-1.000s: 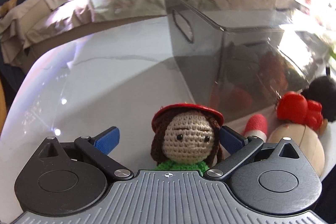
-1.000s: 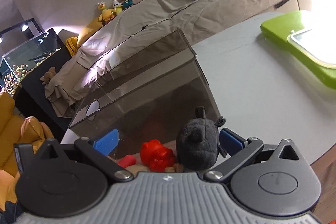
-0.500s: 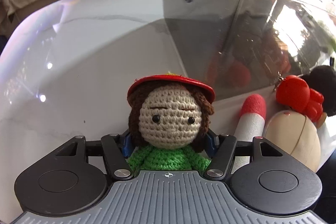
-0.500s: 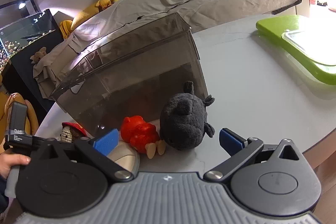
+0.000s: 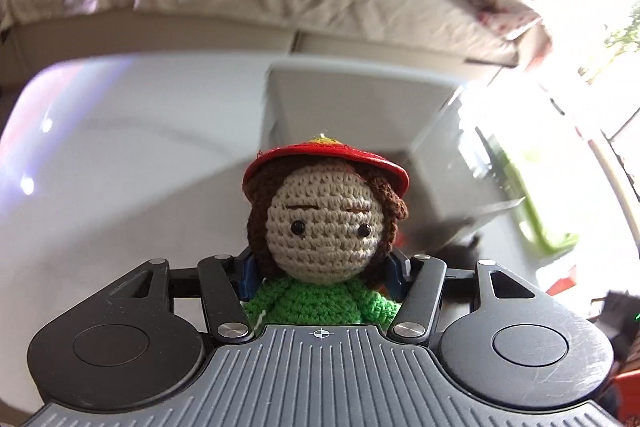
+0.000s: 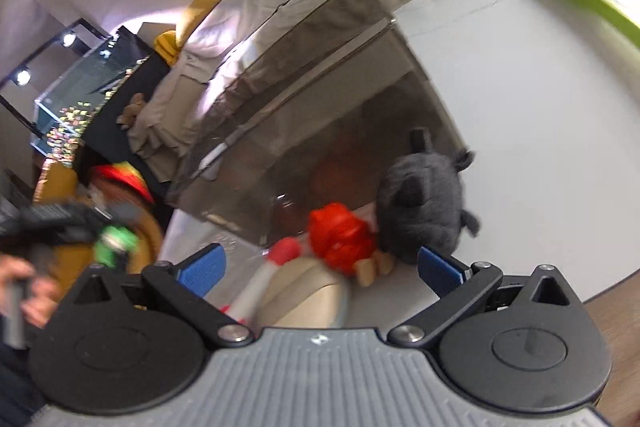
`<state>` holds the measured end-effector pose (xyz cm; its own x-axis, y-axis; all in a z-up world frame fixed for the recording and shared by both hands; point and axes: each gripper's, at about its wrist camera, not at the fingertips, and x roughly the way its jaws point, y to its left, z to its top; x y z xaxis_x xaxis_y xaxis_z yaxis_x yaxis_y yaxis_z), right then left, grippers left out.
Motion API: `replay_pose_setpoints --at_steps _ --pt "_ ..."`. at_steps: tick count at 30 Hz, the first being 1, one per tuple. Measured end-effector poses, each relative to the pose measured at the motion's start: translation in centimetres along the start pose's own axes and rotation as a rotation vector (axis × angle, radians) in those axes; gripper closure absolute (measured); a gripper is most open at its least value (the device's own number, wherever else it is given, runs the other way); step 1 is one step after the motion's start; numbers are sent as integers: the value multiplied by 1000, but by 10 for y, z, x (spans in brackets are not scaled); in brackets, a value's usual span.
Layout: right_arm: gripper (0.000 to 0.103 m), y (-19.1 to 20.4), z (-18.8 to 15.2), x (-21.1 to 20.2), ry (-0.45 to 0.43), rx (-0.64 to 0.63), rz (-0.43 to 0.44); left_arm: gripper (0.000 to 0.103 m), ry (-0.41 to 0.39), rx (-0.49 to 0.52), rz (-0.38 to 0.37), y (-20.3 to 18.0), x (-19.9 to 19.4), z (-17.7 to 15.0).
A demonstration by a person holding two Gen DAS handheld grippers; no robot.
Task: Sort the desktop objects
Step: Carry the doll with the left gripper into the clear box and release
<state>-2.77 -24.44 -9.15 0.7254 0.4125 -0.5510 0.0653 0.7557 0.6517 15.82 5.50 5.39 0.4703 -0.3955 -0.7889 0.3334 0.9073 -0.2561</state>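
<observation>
We see the left hand-held gripper point(image 5: 322, 277) closing on the doll point(image 5: 326, 223), lifted above the worktop point(image 5: 120, 155), seemingly near the bin point(image 5: 360, 107). The right hand-held gripper point(image 6: 320, 267) hangs released over the red toy point(image 6: 340, 241) beside the grey plush point(image 6: 424, 199).

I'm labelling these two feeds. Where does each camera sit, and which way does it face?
Left wrist: on the left gripper, looking down over the table toward the sofa; its jaws are closing on the doll.
Right wrist: on the right gripper, open, facing the toys beside the bin; a hand shows at left.
Shared: doll, bin, table, sofa.
</observation>
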Motion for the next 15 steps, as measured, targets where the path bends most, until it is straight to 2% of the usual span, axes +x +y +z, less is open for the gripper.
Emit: replay_pose_setpoints --at_steps 3,7,9,11,13,15 --pt "0 -7 -4 4 9 29 16 41 -31 28 3 -31 5 48" --pt "0 -17 -7 -1 -3 53 70 40 41 0 18 -54 71 98" --pt "0 -22 -8 -6 -21 55 72 40 124 -30 62 -59 127 103" --pt "0 -30 -7 -12 -35 62 60 40 232 -84 107 -48 176 101" --pt "0 -40 -6 -19 -52 67 46 40 324 -112 161 -42 211 93" --pt "0 -50 -4 -26 -67 76 40 40 371 -86 231 -40 233 83"
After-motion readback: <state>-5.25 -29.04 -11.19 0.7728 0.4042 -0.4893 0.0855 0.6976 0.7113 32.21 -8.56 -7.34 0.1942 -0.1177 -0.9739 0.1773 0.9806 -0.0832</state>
